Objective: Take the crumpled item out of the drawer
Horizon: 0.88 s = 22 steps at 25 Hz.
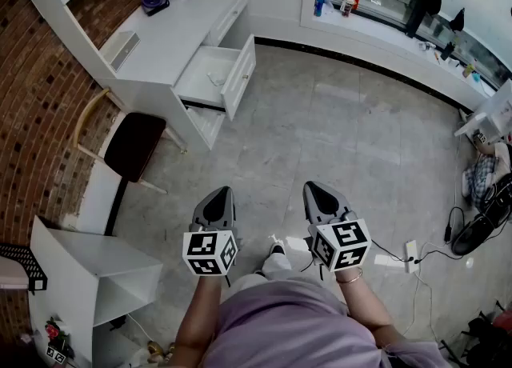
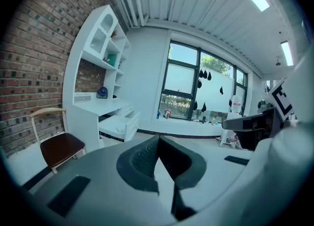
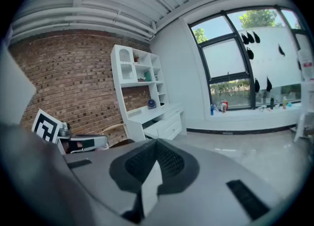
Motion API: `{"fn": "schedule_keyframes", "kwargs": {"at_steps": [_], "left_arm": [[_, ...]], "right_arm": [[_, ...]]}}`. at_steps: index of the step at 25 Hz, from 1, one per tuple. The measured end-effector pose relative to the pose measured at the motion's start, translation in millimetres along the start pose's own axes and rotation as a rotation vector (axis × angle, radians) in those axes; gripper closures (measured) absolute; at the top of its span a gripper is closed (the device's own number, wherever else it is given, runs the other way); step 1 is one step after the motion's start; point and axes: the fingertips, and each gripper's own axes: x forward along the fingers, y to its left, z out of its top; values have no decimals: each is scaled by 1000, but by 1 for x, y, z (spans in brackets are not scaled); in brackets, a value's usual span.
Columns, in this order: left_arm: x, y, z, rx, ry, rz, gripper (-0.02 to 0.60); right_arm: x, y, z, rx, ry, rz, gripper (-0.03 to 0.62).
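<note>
White desk [image 1: 172, 38] against a brick wall [image 1: 40, 118], with one drawer [image 1: 242, 77] pulled open; a small, pale crumpled item [image 1: 214, 79] lies inside it. A dark-seated chair [image 1: 132, 144] stands beside the desk. The left gripper [image 1: 218, 197] and right gripper [image 1: 318, 192] are held side by side over the grey tiled floor [image 1: 336, 134], well apart from the drawer. Both pairs of jaws are closed tip to tip, with nothing between them.

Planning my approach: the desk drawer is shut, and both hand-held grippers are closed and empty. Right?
No: the drawer is pulled open, as the head view shows. The left hand-held gripper and right hand-held gripper are indeed closed and empty.
</note>
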Motion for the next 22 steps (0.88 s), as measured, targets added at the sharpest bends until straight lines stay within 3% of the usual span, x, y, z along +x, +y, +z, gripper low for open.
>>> {"fn": "schedule_keyframes", "kwargs": {"at_steps": [9,15,22], "left_arm": [[14,-23,3,10,-2,4,581],[21,-17,5,7,3,16,581],[44,0,9,2,18,18,581]], "right_arm": [[-2,-24,4,-9,-6,19,591],[16,-25,9,-14,-6,14,586],[50,-26,12,12,25,44,474]]}}
